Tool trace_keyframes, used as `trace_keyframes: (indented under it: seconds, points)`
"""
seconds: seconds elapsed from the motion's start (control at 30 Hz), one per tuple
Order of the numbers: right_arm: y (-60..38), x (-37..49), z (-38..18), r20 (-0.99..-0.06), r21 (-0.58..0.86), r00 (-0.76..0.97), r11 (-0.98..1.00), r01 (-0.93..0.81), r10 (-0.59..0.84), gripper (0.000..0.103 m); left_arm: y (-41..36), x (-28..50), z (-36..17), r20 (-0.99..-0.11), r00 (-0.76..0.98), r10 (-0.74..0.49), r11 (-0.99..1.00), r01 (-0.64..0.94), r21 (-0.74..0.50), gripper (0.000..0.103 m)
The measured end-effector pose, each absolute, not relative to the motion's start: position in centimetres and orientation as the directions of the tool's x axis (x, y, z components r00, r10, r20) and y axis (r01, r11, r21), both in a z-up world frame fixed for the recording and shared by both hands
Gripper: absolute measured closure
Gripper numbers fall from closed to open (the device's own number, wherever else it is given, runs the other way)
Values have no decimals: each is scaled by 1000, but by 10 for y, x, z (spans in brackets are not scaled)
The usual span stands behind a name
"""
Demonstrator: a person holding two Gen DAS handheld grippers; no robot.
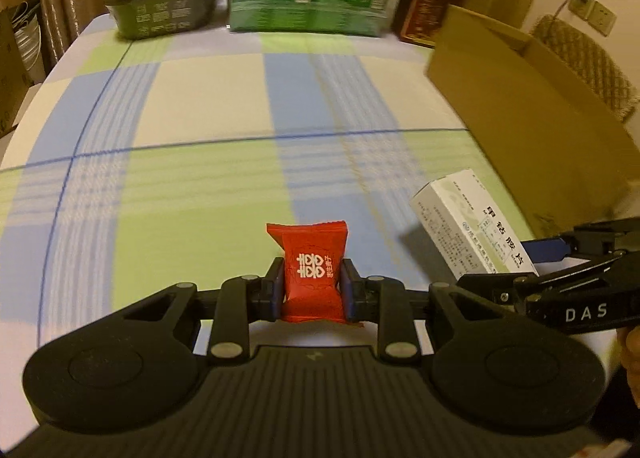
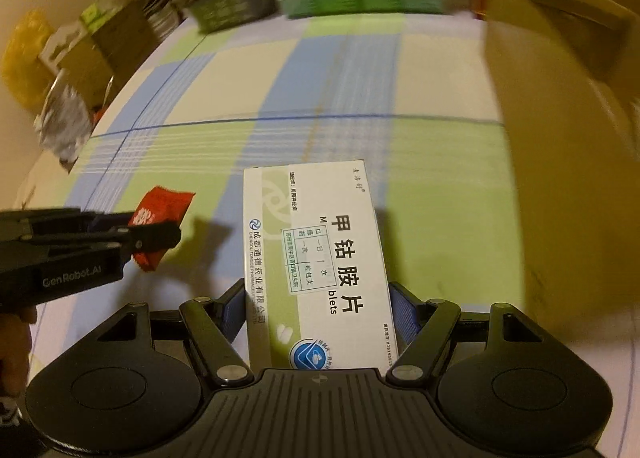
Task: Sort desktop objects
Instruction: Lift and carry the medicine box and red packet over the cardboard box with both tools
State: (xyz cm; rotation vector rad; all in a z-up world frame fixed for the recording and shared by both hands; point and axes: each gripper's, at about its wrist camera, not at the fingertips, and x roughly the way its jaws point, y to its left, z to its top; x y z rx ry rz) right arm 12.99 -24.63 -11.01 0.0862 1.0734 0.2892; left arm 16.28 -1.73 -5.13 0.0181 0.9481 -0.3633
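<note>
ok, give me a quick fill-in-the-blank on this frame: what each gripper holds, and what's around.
1. The left gripper is shut on a ____ foil candy packet.
2. The right gripper grips a white and green cardboard ____ box.
3. The open brown cardboard carton sits to the ____ of the checked tablecloth.

Missing: red; medicine; right

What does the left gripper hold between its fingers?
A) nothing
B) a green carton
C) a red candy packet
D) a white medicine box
C: in the left wrist view the left gripper is shut on the red candy packet, its fingers pressing both sides; the white medicine box sits in the right gripper instead.
</note>
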Motion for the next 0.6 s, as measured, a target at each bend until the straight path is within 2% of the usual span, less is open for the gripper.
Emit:
trace_keyframes:
  seconds: [0.6]
  points:
    - [-290,30,-48,-798,186,551,969,-160,244,34,-61,68,-5,-754,565,-336,930,325,-171,80]
